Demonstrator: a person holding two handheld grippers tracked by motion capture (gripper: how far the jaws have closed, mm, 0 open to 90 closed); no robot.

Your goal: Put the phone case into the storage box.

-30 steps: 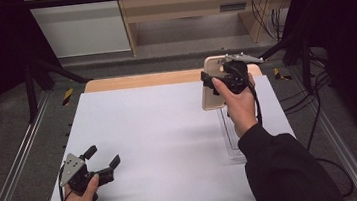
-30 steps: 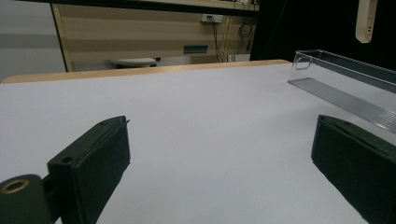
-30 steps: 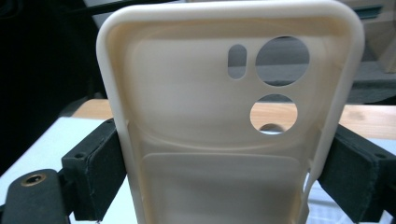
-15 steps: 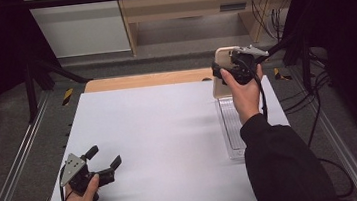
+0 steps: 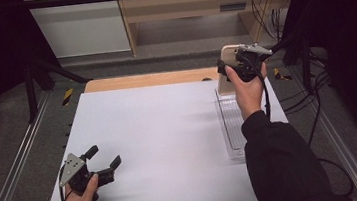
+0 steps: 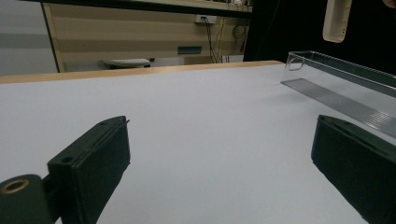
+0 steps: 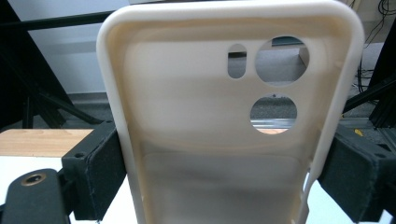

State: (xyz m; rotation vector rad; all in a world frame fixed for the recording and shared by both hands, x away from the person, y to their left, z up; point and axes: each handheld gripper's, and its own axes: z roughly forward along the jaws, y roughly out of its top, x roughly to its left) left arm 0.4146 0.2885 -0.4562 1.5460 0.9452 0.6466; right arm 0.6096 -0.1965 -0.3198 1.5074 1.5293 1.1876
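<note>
While the right gripper (image 5: 233, 67) clamps the cream phone case (image 7: 229, 116) by its long edges, raised at the table's 1 o'clock corner, the step reads as carrying. Next move likely calls for lowering it squarely. Clear tray (image 5: 232, 125), 3 o'clock, looks empty. Left gripper (image 5: 103, 162) idles, jaws apart, 7 o'clock.

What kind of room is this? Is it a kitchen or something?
Not a kitchen; it looks like a lab or workshop. A person works at a bare white table framed by metal rails, with cables trailing beside it, while the right gripper holds a cream phone case.
</note>
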